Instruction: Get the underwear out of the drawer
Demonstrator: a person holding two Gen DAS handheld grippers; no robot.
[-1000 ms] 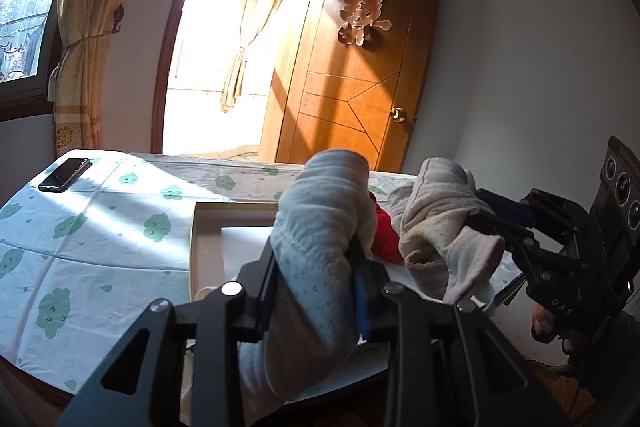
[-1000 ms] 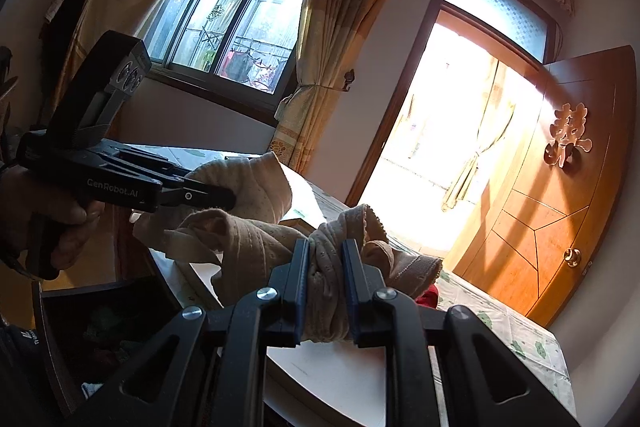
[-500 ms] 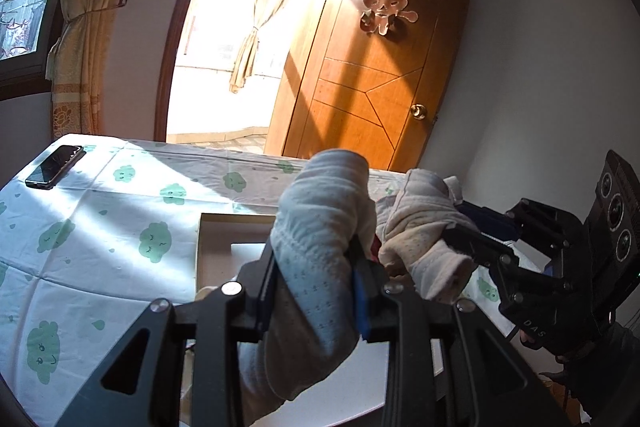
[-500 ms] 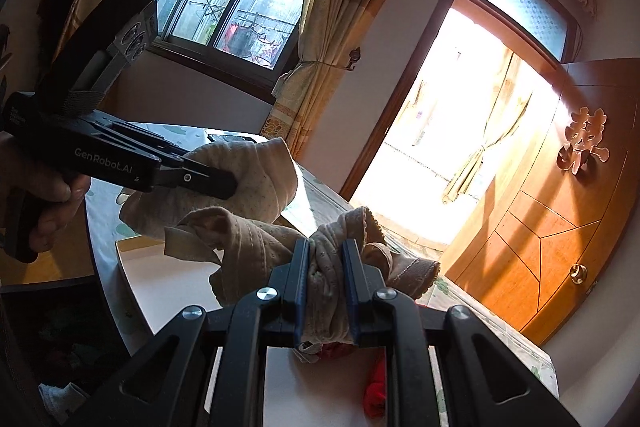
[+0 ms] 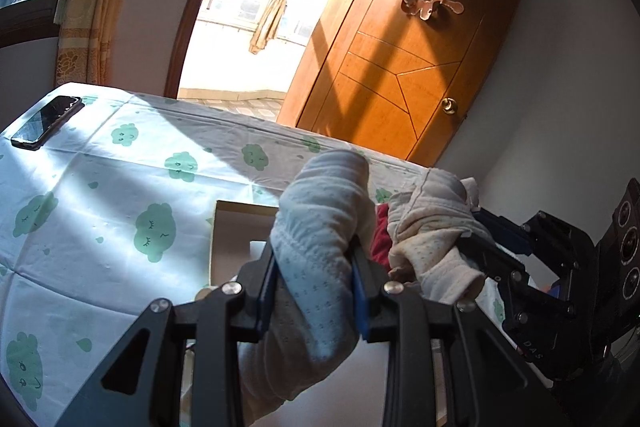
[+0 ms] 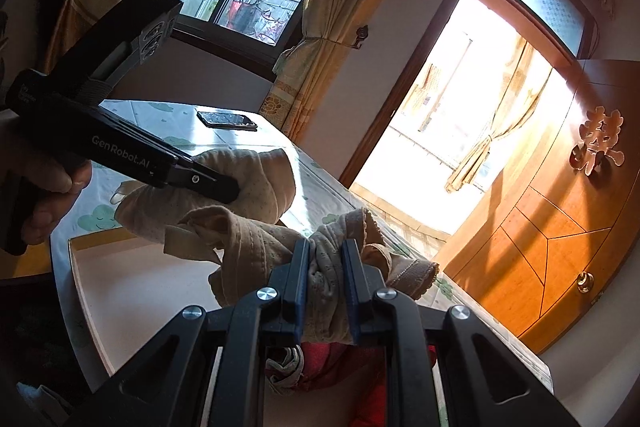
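My left gripper [image 5: 314, 255] is shut on a pale dotted piece of underwear [image 5: 320, 211], which stands bunched up between the fingers above a shallow white tray [image 5: 230, 223]. My right gripper [image 6: 326, 251] is shut on a beige, lace-edged piece of underwear [image 6: 248, 247], held over the same tray [image 6: 132, 279]. Each gripper shows in the other's view: the right gripper [image 5: 476, 229] to the right with its beige bundle [image 5: 432, 227], the left gripper [image 6: 224, 187] at the left, held by a hand [image 6: 48, 187]. A red garment [image 6: 332, 359] lies on the tray beneath.
The tray rests on a bed sheet with green cloud prints [image 5: 120, 195]. A black phone [image 5: 46, 121] lies at its far corner. A wooden door [image 5: 400, 75] stands open beside a bright doorway. A dark furniture edge [image 6: 24, 307] shows at the lower left of the right wrist view.
Both grippers have travelled sideways over the bed and tray with their underwear still held. The left wrist view has rolled. The dark drawer space has slid out of the right wrist view.
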